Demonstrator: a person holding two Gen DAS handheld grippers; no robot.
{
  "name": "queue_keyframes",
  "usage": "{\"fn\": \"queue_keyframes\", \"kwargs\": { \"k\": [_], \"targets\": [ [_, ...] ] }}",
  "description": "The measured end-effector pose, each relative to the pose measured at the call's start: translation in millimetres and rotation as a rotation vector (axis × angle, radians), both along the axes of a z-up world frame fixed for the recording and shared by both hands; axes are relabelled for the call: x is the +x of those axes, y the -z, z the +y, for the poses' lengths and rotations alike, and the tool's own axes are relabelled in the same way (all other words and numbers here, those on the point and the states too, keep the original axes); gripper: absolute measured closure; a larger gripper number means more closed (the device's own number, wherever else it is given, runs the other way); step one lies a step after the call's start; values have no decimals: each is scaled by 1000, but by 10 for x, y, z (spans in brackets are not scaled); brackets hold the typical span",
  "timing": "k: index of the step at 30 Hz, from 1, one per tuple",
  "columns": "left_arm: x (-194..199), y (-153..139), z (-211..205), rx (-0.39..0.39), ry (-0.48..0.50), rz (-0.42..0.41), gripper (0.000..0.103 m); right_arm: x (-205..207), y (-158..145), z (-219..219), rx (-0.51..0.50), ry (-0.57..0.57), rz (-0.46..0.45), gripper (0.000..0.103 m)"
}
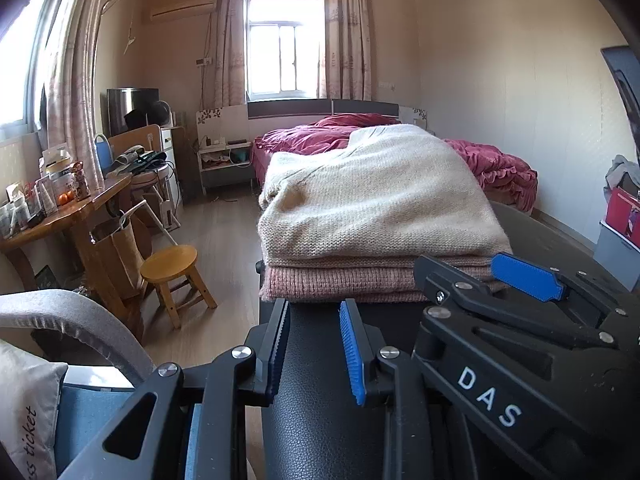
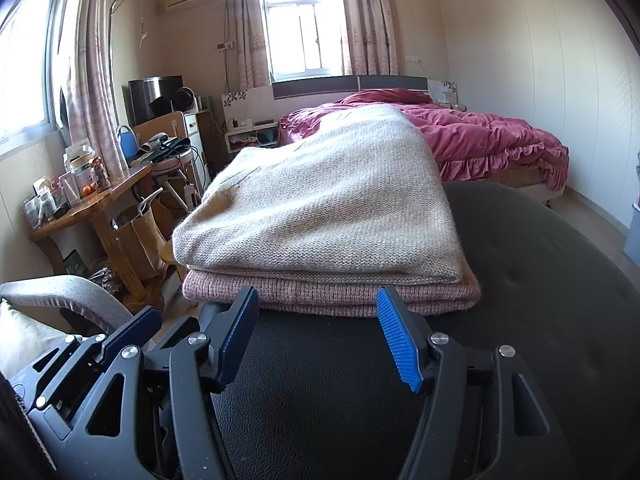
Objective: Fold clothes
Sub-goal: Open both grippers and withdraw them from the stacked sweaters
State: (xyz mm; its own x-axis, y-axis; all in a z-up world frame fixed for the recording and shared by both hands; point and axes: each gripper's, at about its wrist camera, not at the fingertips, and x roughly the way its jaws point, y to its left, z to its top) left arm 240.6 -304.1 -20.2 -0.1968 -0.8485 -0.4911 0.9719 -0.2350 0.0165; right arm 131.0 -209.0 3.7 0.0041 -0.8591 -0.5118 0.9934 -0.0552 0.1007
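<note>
Already I have a folded cream knit sweater [image 2: 320, 208] lying square on a folded pink knit sweater [image 2: 332, 294], the stack sitting on the black leather seat [image 2: 320, 392]. My left gripper [image 1: 316, 354] and right gripper [image 2: 320, 336] hover just before that stack, jaws apart, empty. I judge this fold done; next calls for fetching another garment.

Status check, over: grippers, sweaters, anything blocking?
Left gripper open, empty. Right gripper open, empty. Cream sweater folded atop pink sweater. Nothing blocking.
</note>
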Motion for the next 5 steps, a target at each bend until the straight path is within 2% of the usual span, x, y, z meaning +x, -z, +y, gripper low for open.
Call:
{"fn": "queue_keyframes", "kwargs": {
  "k": [5],
  "targets": [
    [31, 32, -39, 26, 1, 11, 77, 4, -1, -2, 1, -1, 0, 38]
  ]
}}
